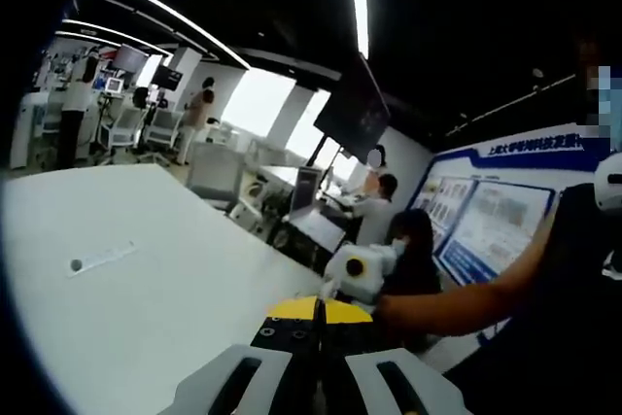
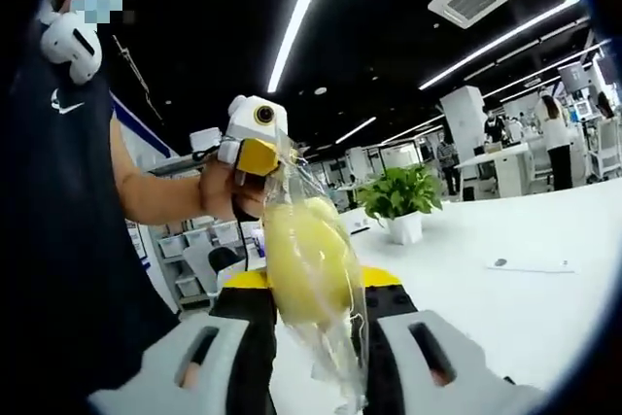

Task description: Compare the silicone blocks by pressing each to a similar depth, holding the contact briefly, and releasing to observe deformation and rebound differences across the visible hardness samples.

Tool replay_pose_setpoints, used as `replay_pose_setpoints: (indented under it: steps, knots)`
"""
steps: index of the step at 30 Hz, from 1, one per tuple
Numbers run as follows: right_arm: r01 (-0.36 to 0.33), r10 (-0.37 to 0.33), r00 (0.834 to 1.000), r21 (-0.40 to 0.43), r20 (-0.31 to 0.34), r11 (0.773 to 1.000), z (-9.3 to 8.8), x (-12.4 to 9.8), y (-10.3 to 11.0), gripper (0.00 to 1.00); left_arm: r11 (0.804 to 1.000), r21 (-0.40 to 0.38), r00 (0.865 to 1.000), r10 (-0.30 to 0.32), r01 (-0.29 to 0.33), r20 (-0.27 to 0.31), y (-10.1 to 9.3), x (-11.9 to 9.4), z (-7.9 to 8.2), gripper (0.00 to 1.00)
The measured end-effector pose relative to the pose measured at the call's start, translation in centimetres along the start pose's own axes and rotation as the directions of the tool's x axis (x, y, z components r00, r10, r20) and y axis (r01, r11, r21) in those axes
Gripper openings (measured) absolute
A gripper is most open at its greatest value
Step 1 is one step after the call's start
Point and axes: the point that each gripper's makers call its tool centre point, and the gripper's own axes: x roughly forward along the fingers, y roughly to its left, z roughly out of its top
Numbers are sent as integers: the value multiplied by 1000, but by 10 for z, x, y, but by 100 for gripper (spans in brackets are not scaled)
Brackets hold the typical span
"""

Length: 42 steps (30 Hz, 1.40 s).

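A soft yellow silicone block (image 2: 306,259) sits inside a clear plastic bag (image 2: 340,357). My right gripper (image 2: 311,310) is shut on the bagged block, one black jaw on each side. The bag's top stretches up to my left gripper (image 2: 259,156), which comes in from the left in a person's hand and seems to pinch the film. In the left gripper view my left gripper (image 1: 316,326) has its jaws together, and the bag is hidden there. The right gripper (image 1: 358,271) shows just beyond them, held by an arm.
A wide white table (image 1: 146,308) lies below, with a small clear strip (image 1: 102,258) on it. A potted plant (image 2: 398,203) and a flat sheet (image 2: 530,264) rest on the table. The person's dark-shirted body (image 2: 58,240) stands close. Desks, chairs and people fill the background.
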Motion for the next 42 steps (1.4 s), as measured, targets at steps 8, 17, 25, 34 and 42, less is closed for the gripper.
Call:
replay_pose_setpoints:
  steps: [8,17,25,34,42]
  knots:
    - [-30,31,996,17,-87,999,-3,3,-12,12,996,68,998,55,-57,29,13,-2,-3,0]
    - [-87,92,985,46,-145,995,-6,3,-16,6,991,110,996,63,-70,62,15,-3,-4,0]
    - [-109,124,972,81,-199,991,-22,7,-8,4,979,167,991,100,-114,89,22,-9,-19,0]
    - [-132,153,957,99,-246,986,-32,3,-3,3,973,216,994,65,-82,85,18,-9,-30,1]
    - [-137,159,955,102,-250,985,-31,4,0,2,991,87,989,90,-101,122,22,-11,-28,0]
